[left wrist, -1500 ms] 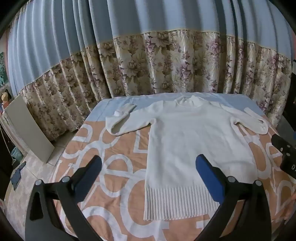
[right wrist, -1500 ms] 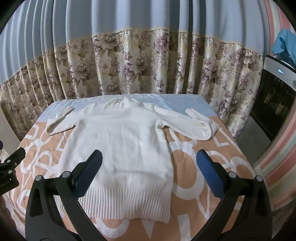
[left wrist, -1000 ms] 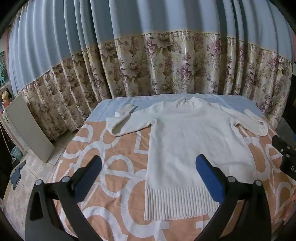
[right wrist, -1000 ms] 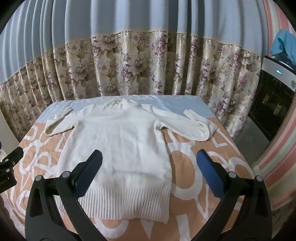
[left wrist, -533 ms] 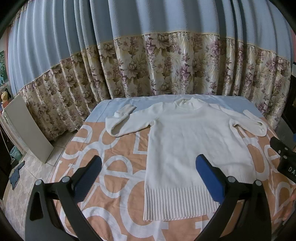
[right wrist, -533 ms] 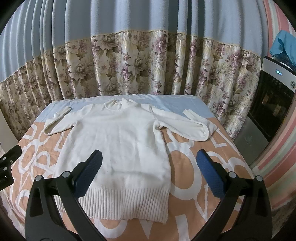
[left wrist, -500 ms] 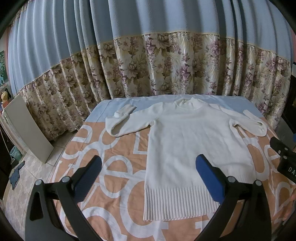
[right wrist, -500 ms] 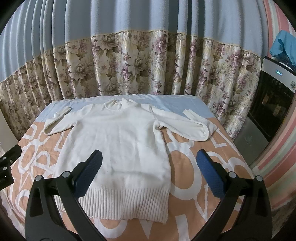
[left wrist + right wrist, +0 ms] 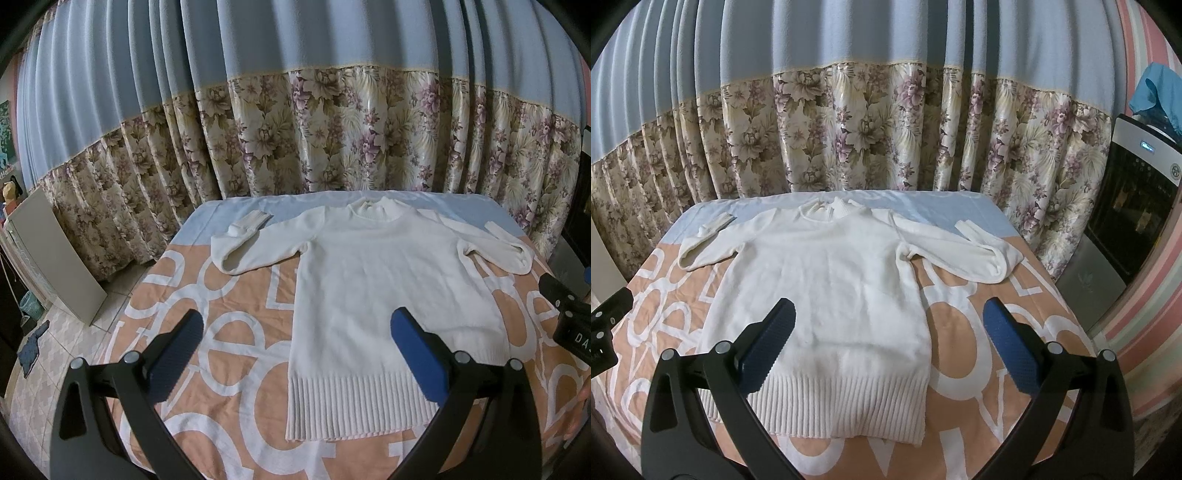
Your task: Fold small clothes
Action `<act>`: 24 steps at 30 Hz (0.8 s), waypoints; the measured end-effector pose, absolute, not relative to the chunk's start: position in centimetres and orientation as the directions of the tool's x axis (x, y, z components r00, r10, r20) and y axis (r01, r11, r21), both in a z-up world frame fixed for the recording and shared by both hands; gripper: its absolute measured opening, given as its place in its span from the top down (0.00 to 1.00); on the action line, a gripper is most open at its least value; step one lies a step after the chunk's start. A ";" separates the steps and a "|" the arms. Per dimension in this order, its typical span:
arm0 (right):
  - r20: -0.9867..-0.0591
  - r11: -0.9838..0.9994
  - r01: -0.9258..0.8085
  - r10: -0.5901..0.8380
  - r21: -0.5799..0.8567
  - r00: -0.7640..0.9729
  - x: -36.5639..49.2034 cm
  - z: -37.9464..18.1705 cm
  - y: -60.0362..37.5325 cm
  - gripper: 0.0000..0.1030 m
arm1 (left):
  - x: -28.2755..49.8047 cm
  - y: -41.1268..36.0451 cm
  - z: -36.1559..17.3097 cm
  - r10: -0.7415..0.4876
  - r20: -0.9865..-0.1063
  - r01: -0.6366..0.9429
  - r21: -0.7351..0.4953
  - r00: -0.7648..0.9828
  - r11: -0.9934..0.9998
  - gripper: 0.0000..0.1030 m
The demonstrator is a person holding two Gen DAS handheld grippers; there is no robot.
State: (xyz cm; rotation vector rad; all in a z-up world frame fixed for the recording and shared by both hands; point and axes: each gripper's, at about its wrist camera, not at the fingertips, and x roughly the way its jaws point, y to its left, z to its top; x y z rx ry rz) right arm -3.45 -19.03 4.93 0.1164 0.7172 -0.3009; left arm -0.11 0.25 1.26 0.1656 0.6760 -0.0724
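Sweater: my white knit sweater lies flat, front up, on the bed, collar toward the curtain, ribbed hem nearest me.
Sleeves: both spread out to the sides, each cuff doubled back toward the collar; my left-side sleeve rests partly on the pale blue strip of the cover, the right-side sleeve bends near the bed's edge.
Left gripper: my left gripper hovers above the near end of the bed, fingers spread wide, nothing between them; the sweater's hem sits under the right-hand blue pad.
Right gripper: my right gripper hangs over the hem too, fingers wide apart and empty, the left-hand pad over the knit, the other over bare cover.
Bed cover: peach with big white letter shapes; I can't read a whole word.
Writing: on the other gripper's black body at the left view's right edge, white letters "DA" show, the rest cut off.
Curtain: blue above, floral below, hanging right behind the bed.
Appliance: a dark-fronted unit stands right of the bed with a round badge, too small to read, and a blue cloth on top.
Containers: a teal basket sits on the floor at far left, contents unclear.
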 end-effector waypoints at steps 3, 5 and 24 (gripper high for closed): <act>-0.661 0.950 0.311 -0.233 0.000 0.713 -3.5 5.1 -19.1 0.03 | -0.1 0.2 1.1 -0.011 -0.627 0.118 0.129 0.779 0.984 0.01; -0.663 0.951 0.309 -0.230 0.002 0.713 -3.4 5.0 -19.1 0.03 | -0.2 0.3 1.1 -0.013 -0.627 0.119 0.128 0.779 0.985 0.01; -0.659 0.950 0.311 -0.237 -0.005 0.714 -3.5 5.1 -18.9 0.03 | 0.2 0.1 1.5 -0.014 -0.626 0.119 0.127 0.779 0.985 0.01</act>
